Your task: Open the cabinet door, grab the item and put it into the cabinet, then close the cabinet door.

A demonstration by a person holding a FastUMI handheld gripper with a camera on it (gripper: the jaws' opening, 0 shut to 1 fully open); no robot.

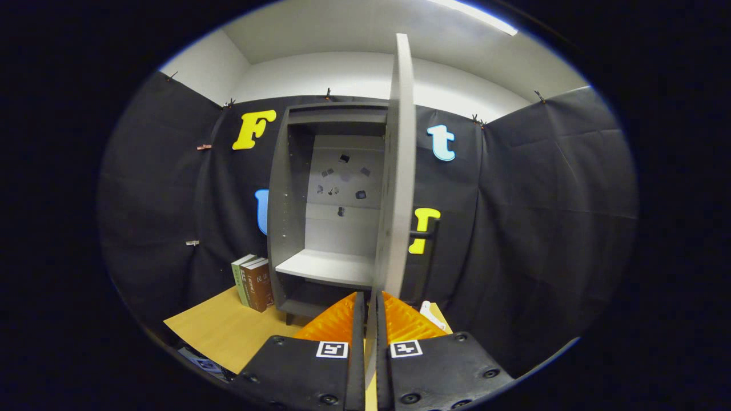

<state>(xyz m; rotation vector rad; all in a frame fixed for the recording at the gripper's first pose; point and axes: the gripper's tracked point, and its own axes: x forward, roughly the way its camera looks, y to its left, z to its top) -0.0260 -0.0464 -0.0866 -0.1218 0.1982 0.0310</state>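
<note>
Closest to the lens, the tool (370,305) has its two fingers drawn nearly together, with only a thin slit between them, and the edge of the cabinet door (398,171) runs down into that slit. The door stands swung out edge-on, so the fingers appear to pinch its lower free edge, though the actual contact at the tips is hard to make out. Behind the door's far face a dark bar handle (429,251) shows just to the right. Beyond the fingers the grey cabinet (280,194) is open, with a pale shelf (325,266) bare and small dark marks on its back panel. To the cabinet's left, a few books (253,282) stand upright on the wooden counter (223,328), close against the cabinet's side; these seem to be the item to be put away, and they are still outside. Judging by this, the opening step is at or near its end. To finish it well, the door should be carried along its hinge arc rather than pulled straight, kept pinched lightly so the panel does not twist, and left wide enough that the books can pass to the shelf without catching. Letting go should be gentle, or the door may drift back toward the opening.
</note>
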